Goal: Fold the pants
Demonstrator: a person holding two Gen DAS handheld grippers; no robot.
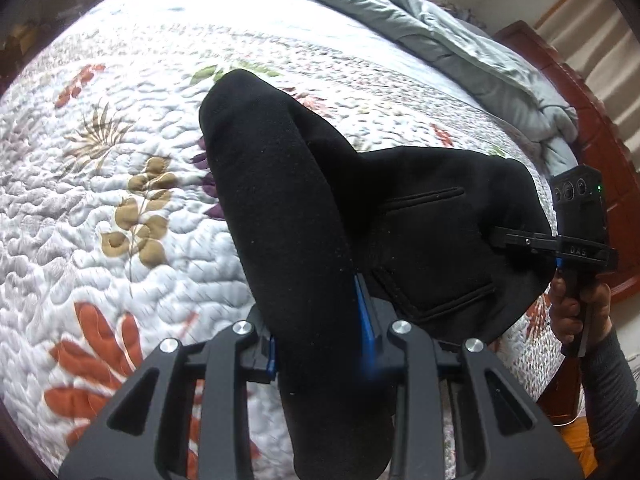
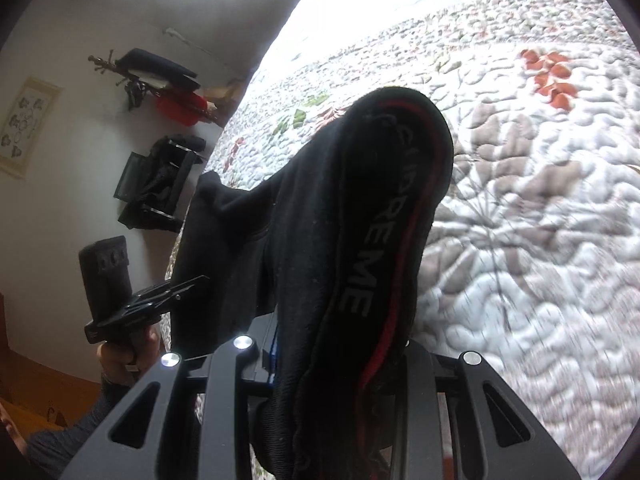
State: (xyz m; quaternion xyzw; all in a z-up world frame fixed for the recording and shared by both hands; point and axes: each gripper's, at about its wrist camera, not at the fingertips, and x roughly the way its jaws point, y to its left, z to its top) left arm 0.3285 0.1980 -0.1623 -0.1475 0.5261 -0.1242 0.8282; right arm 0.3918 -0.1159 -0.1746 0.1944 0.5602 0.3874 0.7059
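Wide bed under a white quilted floral bedspread (image 1: 132, 184), puckered stitching, rust and tan leaves. Crumpled grey duvet (image 1: 472, 40) heaped at the far edge.

Black fleece-like pants (image 1: 360, 208), matte, soft, held above the quilt, hanging between both tools; long axis runs from one tool to the other. Lettered waistband with red stripe (image 2: 384, 240) on the right side.

Left gripper (image 1: 320, 340) pinches a thick fold. Right gripper (image 2: 340, 360) clamps the waistband. Neither is nearer.

Pants held over the bed, between two tools

The pants (image 1: 304, 216) hang above the quilt (image 1: 120, 168), left tool (image 1: 320, 320) at one end, right tool (image 1: 504, 238) at the other; a rumpled blanket (image 1: 472, 40) lies behind.
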